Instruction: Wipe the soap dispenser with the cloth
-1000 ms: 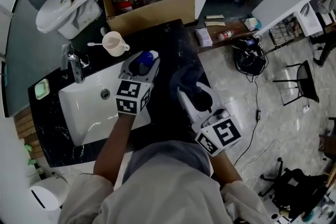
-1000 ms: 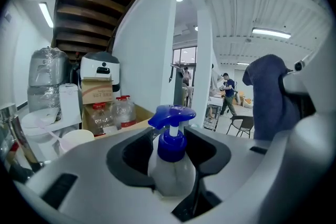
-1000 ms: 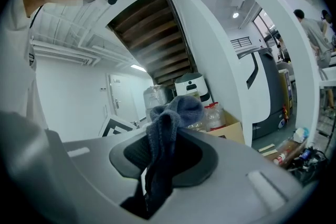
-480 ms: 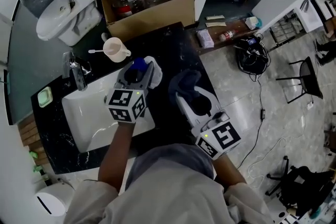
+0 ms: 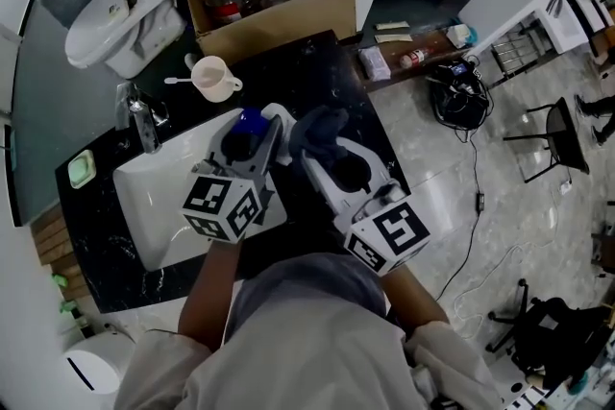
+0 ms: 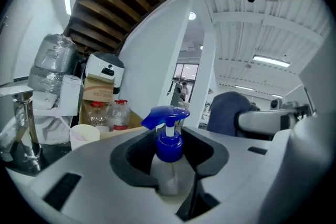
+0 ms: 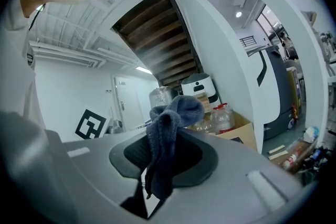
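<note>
Dispenser (image 6: 169, 150) in L jaws, cloth (image 7: 165, 140) in R

Head view steeply down; gripper views low, level; all share cardboard box (image 5: 288, 19) (image 7: 239, 131).

Left gripper (image 5: 256, 132): jaws just closed in from wide onto the soap dispenser (image 6: 169, 145) between them, both drawn slightly toward 7 o'clock; right gripper (image 5: 329, 147) with cloth (image 5: 317, 125): moved from apart at the dispenser's 4 o'clock to just beside it at 3 o'clock.
</note>
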The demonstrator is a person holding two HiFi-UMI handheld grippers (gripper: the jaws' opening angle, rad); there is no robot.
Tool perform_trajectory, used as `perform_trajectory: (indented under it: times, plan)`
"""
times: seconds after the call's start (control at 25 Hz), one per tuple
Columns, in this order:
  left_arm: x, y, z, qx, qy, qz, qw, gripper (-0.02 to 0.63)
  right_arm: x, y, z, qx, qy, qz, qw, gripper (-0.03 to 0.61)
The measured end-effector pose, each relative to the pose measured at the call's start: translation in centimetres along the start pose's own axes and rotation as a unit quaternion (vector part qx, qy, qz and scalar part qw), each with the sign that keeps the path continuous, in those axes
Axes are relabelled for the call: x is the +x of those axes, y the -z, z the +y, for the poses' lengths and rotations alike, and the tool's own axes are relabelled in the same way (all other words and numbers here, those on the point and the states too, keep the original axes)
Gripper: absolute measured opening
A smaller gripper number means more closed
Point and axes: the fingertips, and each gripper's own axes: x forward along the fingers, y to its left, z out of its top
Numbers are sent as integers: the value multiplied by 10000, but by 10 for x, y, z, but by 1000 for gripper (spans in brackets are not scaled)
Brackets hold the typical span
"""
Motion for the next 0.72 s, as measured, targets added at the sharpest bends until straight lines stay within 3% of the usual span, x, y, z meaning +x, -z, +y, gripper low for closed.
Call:
perform_trajectory:
  times: [0.24, 0.4, 0.72]
  plan:
    - [-27, -5, -23, -287, 359, -140, 9988, 146, 7, -1, 15, -77, -95, -18, 9999, 80]
    - [-42, -7, -29, -774, 601, -180, 9950, 146, 6, 3, 21, -71, -57, -7, 10000, 80]
    - [-52, -14, -29, -1018, 701, -391, 9916, 146, 5, 5, 21, -172, 110, -31, 9998, 78]
